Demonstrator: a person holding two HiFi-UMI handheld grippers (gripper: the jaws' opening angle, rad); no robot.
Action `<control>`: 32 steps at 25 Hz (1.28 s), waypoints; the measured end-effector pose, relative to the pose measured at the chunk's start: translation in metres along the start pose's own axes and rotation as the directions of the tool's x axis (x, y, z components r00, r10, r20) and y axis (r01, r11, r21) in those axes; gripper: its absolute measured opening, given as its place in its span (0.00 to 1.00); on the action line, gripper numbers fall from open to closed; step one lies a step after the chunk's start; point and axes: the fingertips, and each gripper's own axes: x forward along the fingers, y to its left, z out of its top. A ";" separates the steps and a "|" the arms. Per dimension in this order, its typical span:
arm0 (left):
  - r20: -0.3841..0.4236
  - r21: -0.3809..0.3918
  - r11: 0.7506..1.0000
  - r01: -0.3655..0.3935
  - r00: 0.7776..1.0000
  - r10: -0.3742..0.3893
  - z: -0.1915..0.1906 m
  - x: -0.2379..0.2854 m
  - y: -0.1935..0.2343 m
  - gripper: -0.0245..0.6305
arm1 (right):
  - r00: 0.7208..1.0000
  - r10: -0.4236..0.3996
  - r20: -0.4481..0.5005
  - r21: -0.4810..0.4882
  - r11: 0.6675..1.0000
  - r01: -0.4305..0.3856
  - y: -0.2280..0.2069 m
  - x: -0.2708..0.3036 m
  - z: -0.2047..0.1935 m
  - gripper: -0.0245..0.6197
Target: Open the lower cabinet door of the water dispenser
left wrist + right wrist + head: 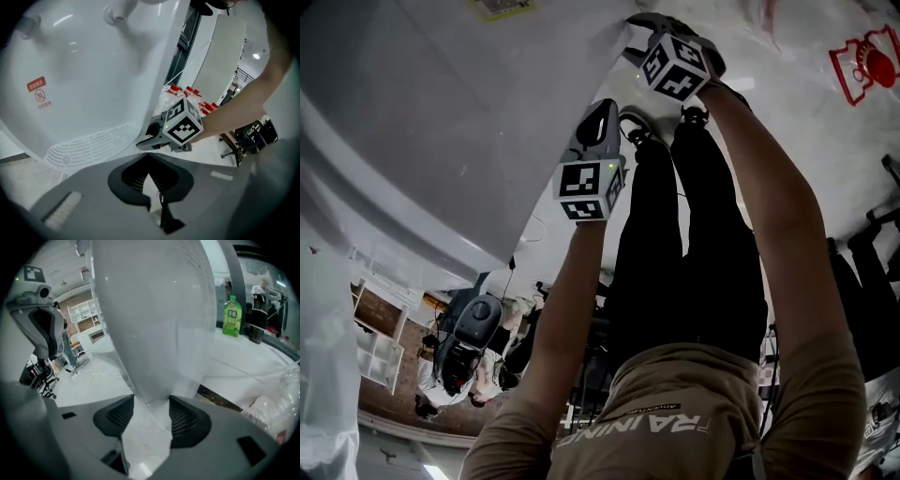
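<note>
The white water dispenser (431, 122) fills the upper left of the head view; I cannot make out its lower door there. In the left gripper view the water dispenser (93, 70) shows its spouts (116, 13), a red sticker (37, 91) and the drip grille (89, 145). My left gripper (150, 161) hangs just off the white front, shut and empty. My right gripper (152, 416) is open at the water dispenser (150, 324), with a white panel edge (157, 406) running down between its pads (182, 416). The head view shows the left gripper (607, 105) below the right gripper (636, 21).
A green bottle (230, 315) and a dark cup (257, 329) stand on a counter at the right. Red-capped bottles (190, 93) sit behind the dispenser. An office chair (469, 333) and white shelves (380, 337) are on the floor. The person's legs (684, 244) stand close to the dispenser.
</note>
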 end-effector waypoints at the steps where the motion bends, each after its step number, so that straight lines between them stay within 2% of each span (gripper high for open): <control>1: 0.000 -0.003 1.000 0.001 1.000 -0.001 0.000 -0.001 0.002 0.05 | 1.000 0.009 -0.007 0.008 1.000 -0.009 0.001 0.000 0.002 0.35; 6: -0.006 -0.032 0.999 0.006 1.000 -0.006 0.000 0.002 0.004 0.05 | 0.999 0.027 -0.040 0.053 0.998 -0.025 0.000 0.000 0.005 0.35; 12: -0.017 -0.005 1.000 0.028 0.999 -0.028 -0.006 0.007 -0.003 0.05 | 0.996 0.031 -0.079 0.088 0.996 -0.024 0.000 -0.003 -0.002 0.34; 20: -0.027 -0.005 0.999 0.032 0.999 -0.032 -0.017 0.020 -0.011 0.05 | 0.992 0.045 -0.115 0.112 0.993 -0.032 -0.002 -0.001 -0.017 0.32; 23: -0.028 -0.009 0.999 0.030 0.999 -0.031 -0.013 0.012 -0.009 0.05 | 0.992 0.043 -0.116 0.119 0.992 -0.029 -0.002 -0.004 -0.009 0.32; 25: -0.027 -0.012 1.000 0.027 0.999 -0.028 -0.011 0.004 -0.005 0.05 | 0.990 0.046 -0.129 0.105 0.994 -0.033 0.002 -0.008 -0.003 0.31; 28: -0.026 -0.015 1.000 0.019 0.999 -0.019 -0.013 0.003 -0.002 0.05 | 0.985 0.072 -0.155 0.059 0.996 -0.064 0.016 -0.010 -0.014 0.28; 32: -0.043 -0.025 1.000 0.006 0.999 -0.007 -0.020 0.006 -0.008 0.05 | 0.982 0.109 -0.152 0.087 0.992 -0.097 0.037 -0.021 -0.032 0.28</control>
